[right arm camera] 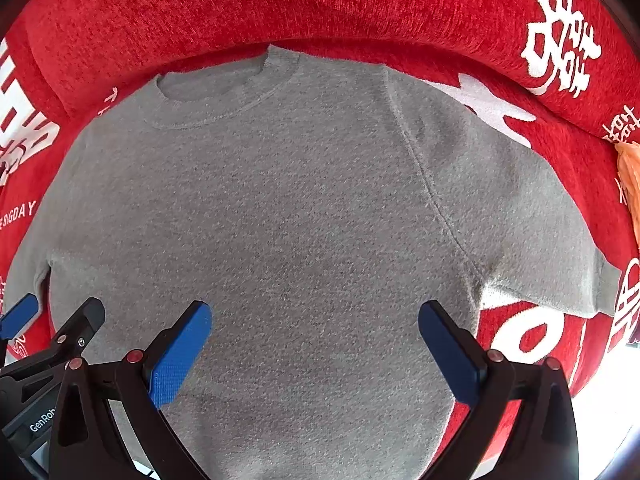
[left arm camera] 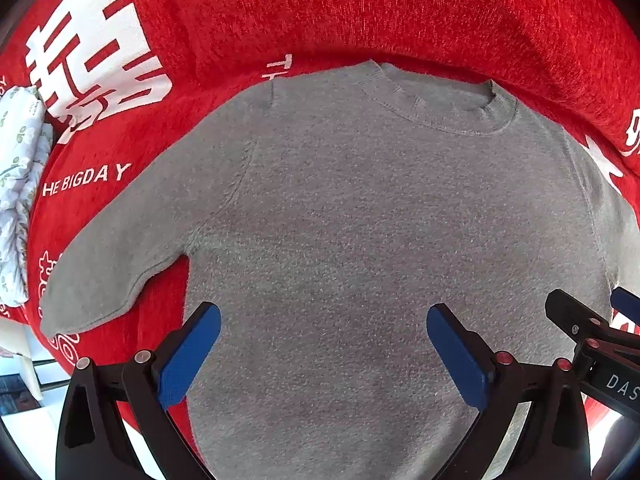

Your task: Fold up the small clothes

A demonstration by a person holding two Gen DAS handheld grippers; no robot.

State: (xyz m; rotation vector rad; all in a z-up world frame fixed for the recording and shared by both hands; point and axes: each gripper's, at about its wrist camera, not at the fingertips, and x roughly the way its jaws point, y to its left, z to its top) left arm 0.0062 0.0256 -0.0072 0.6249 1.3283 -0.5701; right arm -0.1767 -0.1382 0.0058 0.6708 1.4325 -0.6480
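A small grey short-sleeved sweater (left arm camera: 360, 216) lies flat and spread out on a red cover, collar at the far side, both sleeves out to the sides. It fills the right wrist view (right arm camera: 280, 220) too. My left gripper (left arm camera: 323, 354) is open and empty, hovering over the sweater's lower body. My right gripper (right arm camera: 314, 350) is open and empty, over the lower body as well. Each gripper shows at the edge of the other's view: the right one (left arm camera: 592, 320) and the left one (right arm camera: 52, 320), side by side.
The red cover (left arm camera: 360, 12) with white characters rises into a padded back edge behind the collar. A white floral cloth (left arm camera: 20, 184) lies at the far left. An orange cloth (right arm camera: 630, 184) sits at the right edge. A white floor shows below the cover's front edge.
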